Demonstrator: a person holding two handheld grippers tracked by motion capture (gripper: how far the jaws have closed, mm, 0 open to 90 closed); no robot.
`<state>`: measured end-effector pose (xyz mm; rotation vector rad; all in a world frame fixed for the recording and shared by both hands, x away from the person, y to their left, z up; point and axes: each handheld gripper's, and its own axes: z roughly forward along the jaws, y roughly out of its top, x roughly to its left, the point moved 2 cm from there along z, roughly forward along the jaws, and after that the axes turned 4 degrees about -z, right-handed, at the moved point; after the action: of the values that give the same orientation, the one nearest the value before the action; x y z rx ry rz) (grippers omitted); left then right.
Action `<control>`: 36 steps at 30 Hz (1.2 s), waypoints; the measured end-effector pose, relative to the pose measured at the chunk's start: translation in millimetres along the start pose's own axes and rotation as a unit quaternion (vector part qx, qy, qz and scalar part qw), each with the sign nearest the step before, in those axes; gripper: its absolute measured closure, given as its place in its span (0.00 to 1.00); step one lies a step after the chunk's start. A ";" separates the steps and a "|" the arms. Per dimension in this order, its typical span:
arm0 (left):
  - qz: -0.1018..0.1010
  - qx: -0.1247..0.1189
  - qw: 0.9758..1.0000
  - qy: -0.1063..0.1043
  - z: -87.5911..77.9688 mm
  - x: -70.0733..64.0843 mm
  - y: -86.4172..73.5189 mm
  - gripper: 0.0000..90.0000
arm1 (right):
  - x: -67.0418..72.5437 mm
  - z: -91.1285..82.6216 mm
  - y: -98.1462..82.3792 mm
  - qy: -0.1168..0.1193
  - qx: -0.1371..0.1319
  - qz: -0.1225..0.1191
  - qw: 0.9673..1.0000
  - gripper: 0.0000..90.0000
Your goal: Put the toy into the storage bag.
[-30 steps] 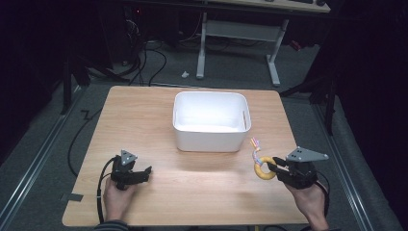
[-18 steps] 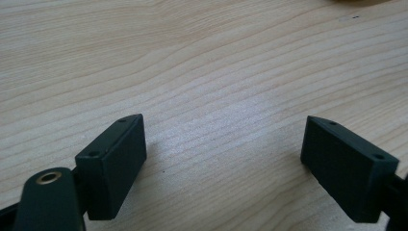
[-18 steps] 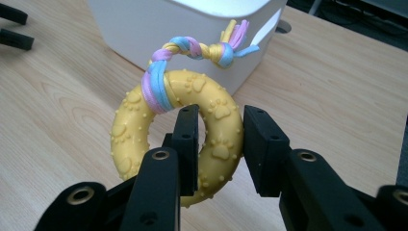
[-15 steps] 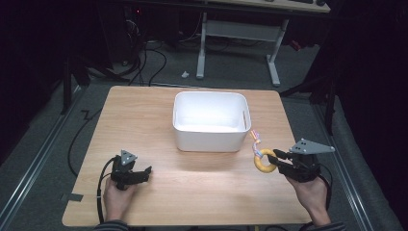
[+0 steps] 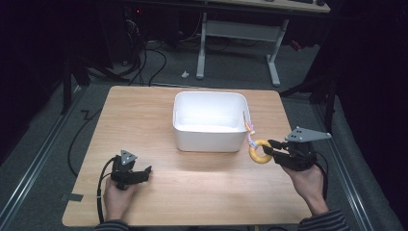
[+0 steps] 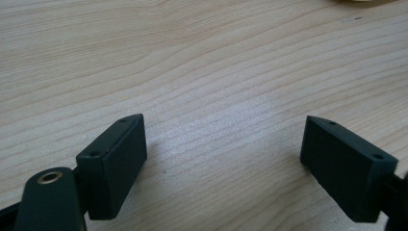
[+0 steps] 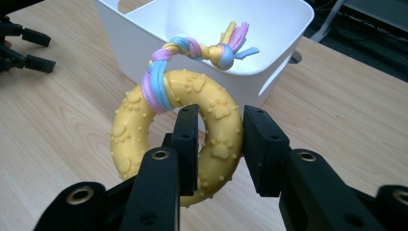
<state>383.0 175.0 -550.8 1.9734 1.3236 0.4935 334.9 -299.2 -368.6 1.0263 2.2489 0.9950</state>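
A yellow ring toy (image 7: 178, 144) with raised paw prints is clamped by the right tool (image 7: 219, 144), one jaw passing through the hole and the other pressing on the ring's outer edge. A braided rope of pink, blue and yellow strands (image 7: 192, 53) is tied around the top of the ring, and its knotted end is seen lying against the rim of the white bin (image 7: 269, 43). In the high view the ring toy (image 5: 260, 153) is held just beside the bin's near right corner (image 5: 209, 137), above the wooden surface (image 5: 192, 192), with the right tool (image 5: 270, 150) pointed toward the bin. The left tool (image 5: 144, 172) is rested low on the surface near its front left part; its jaws are spread wide with nothing but bare wood grain (image 6: 216, 96) seen between them.
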 end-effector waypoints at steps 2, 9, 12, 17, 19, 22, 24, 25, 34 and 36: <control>0.000 0.000 1.000 0.000 0.0 0.0 0.0 0.18 | -0.5 3.2 9.0 0.001 0.001 -0.003 1.000 0.76; 0.000 0.000 1.000 0.000 0.0 -0.1 0.0 0.18 | -2.4 10.6 22.1 0.006 0.003 -0.010 1.000 0.76; 0.000 0.000 1.000 0.000 0.0 0.0 0.0 0.18 | -7.2 16.5 31.2 -0.001 0.007 -0.012 1.000 0.76; 0.000 0.000 1.000 0.000 0.0 0.0 0.0 0.18 | -13.1 24.2 41.3 0.001 0.010 -0.008 1.000 0.76; 0.000 0.000 1.000 0.000 0.0 0.0 0.0 0.18 | -13.6 25.3 43.3 0.000 0.012 -0.008 1.000 0.76; 0.000 0.000 1.000 0.000 0.0 0.0 0.0 0.18 | -15.2 28.5 51.4 -0.002 0.011 -0.009 1.000 0.76; 0.000 0.000 1.000 0.000 0.0 0.0 0.0 0.18 | -15.7 30.0 54.9 -0.003 0.011 -0.009 1.000 0.76; 0.000 0.000 1.000 0.000 0.0 0.0 0.0 0.18 | -15.7 30.0 54.9 -0.003 0.011 -0.009 1.000 0.76; 0.000 0.000 1.000 0.000 0.0 0.0 0.0 0.18 | -20.5 43.5 68.2 0.002 0.017 -0.008 1.000 0.76; 0.000 0.000 1.000 0.000 0.0 0.1 0.0 0.19 | -20.8 45.0 69.5 0.003 0.017 -0.006 1.000 0.76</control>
<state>383.0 175.0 -550.8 1.9738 1.3232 0.4931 408.0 -265.0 -340.7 1.0233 2.2825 0.9591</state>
